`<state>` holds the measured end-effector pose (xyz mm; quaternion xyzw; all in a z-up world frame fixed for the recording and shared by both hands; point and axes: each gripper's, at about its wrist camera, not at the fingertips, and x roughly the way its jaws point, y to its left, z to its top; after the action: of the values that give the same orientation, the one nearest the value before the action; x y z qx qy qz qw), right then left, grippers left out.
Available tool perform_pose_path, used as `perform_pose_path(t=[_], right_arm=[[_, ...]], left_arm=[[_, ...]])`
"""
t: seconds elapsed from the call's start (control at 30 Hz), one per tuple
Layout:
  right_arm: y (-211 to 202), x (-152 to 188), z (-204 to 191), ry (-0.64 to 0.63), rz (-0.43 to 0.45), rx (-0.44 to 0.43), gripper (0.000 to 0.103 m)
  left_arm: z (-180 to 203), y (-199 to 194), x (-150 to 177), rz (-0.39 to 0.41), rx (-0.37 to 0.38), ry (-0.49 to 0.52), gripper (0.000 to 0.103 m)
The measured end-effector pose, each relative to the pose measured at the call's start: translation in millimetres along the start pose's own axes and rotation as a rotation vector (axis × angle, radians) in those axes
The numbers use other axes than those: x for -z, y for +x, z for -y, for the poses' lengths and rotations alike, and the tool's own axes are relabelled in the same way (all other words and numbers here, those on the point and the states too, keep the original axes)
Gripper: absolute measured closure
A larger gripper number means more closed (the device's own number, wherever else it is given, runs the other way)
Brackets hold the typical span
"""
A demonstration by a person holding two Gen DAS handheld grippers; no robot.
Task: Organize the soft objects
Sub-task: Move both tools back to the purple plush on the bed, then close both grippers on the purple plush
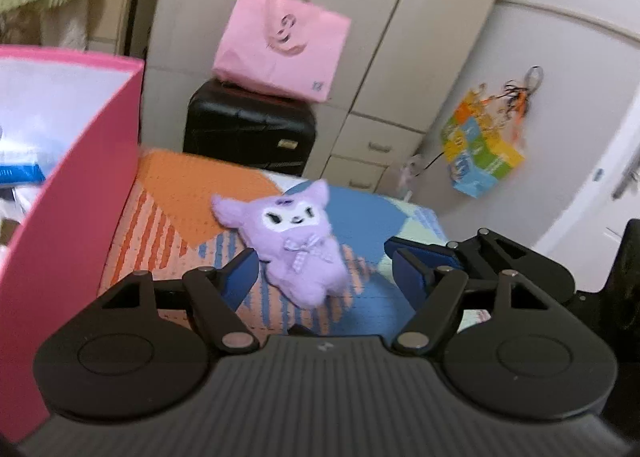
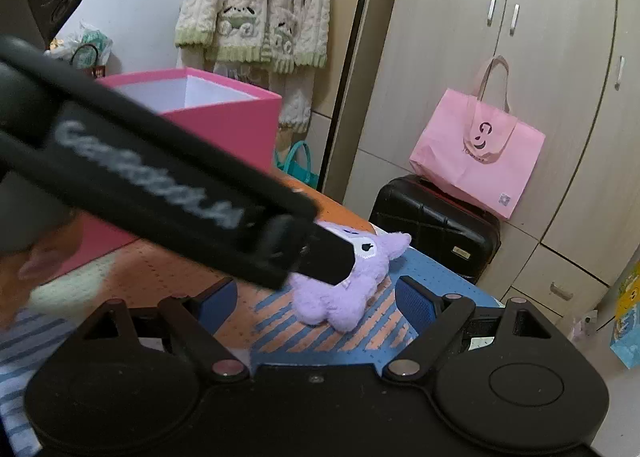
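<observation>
1. The purple plush (image 1: 294, 243) was lying face up on the patterned bedspread (image 1: 188, 193), on the orange and blue striped part. It had a white face patch and a little checked bow on its chest, and it sat tilted with its head toward the far edge of the bed.

2. My left gripper (image 1: 320, 271) had its jaws wide apart with the plush sitting right between the blue pads (image 1: 240, 275). From that camera it looked like the left pad was just beside the plush's side, but I couldn't tell if it was actually touching. The right pad was clearly apart from it.

3. My right gripper (image 2: 316, 303) was spread open too and held nothing. The plush (image 2: 344, 297) showed ahead of it, between the fingers in that view and a bit further out on the bed.

4. In the right wrist view the black body of the left gripper (image 2: 168, 193) crossed diagonally over the frame and hid most of the plush's face, so only an eye, an ear and the lower body showed.

5. The pink box (image 1: 72, 193) stood open on the bed close to the left of the plush, white inside.

6. Past the bed there was a black suitcase (image 1: 250, 129) with a pink tote bag (image 1: 280, 45) on top, in front of the beige wardrobe (image 1: 420, 37).
</observation>
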<state>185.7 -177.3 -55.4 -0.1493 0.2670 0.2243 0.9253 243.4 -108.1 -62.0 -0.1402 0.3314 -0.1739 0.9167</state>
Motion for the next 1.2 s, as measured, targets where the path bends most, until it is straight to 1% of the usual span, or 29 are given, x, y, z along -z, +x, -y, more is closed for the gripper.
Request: perform_pose_path(t=[0.07,0.13,0.17,0.23,0.3,0.33,0.4,0.43,0.5,0.6,0.7,0.83,0.9,1.07,1.2], right_arm=[[9.7,-0.5,6.3,0.023,-0.01,-0.022,0.014],[19.8,0.0,11.9,0.037,-0.019,-0.023,0.014],[24.9,0.4,14.6,0.043,-0.027,-0.021,0.015],[33.8,1.1,19.4,0.06,-0.04,-0.024,0.016],[41.3,2.7,23.6,0.079,-0.058,-0.036,0.024],[43.9,3.6,24.9,0.085,-0.065,-0.04,0.025],[48.7,5.7,26.2,0.096,-0.095,-0.037,0.033],[50.7,6.0,25.4,0.1,-0.113,-0.035,0.035],[49.0,7.2,26.8,0.129,-0.104,-0.062,0.048],[46.1,8.5,25.0,0.141,-0.102,-0.062,0.052],[43.0,10.0,20.3,0.149,-0.106,-0.05,0.054],[34.0,13.0,19.6,0.215,-0.126,-0.017,0.054],[28.8,16.7,16.1,0.233,-0.116,-0.023,0.054],[17.8,24.4,6.9,0.277,-0.105,-0.014,0.054],[10.2,28.7,3.6,0.327,-0.1,-0.018,0.054]], left_arm=[[-3.2,12.4,0.3,-0.024,-0.019,-0.021,0.031],[-5.3,21.6,2.8,-0.031,-0.038,-0.035,0.032],[-4.8,25.9,4.4,-0.035,-0.047,-0.032,0.034],[-3.5,32.1,6.8,-0.043,-0.056,-0.027,0.036],[-4.7,35.4,7.0,-0.045,-0.047,-0.041,0.036],[-5.5,36.7,6.7,-0.048,-0.048,-0.049,0.038],[-6.1,38.7,5.4,-0.054,-0.045,-0.051,0.041],[-6.4,39.6,5.1,-0.056,-0.045,-0.053,0.043],[-6.6,40.5,5.1,-0.052,-0.03,-0.051,0.045],[-6.8,43.3,6.0,-0.062,-0.017,-0.053,0.046],[-12.3,43.1,6.3,-0.076,-0.005,-0.089,0.046],[-23.6,41.2,6.2,-0.092,0.01,-0.132,0.046],[-24.9,43.2,9.1,-0.126,0.022,-0.125,0.046],[-21.3,39.0,17.7,-0.142,0.057,-0.102,0.046],[-21.5,33.4,26.0,-0.148,0.09,-0.1,0.053]])
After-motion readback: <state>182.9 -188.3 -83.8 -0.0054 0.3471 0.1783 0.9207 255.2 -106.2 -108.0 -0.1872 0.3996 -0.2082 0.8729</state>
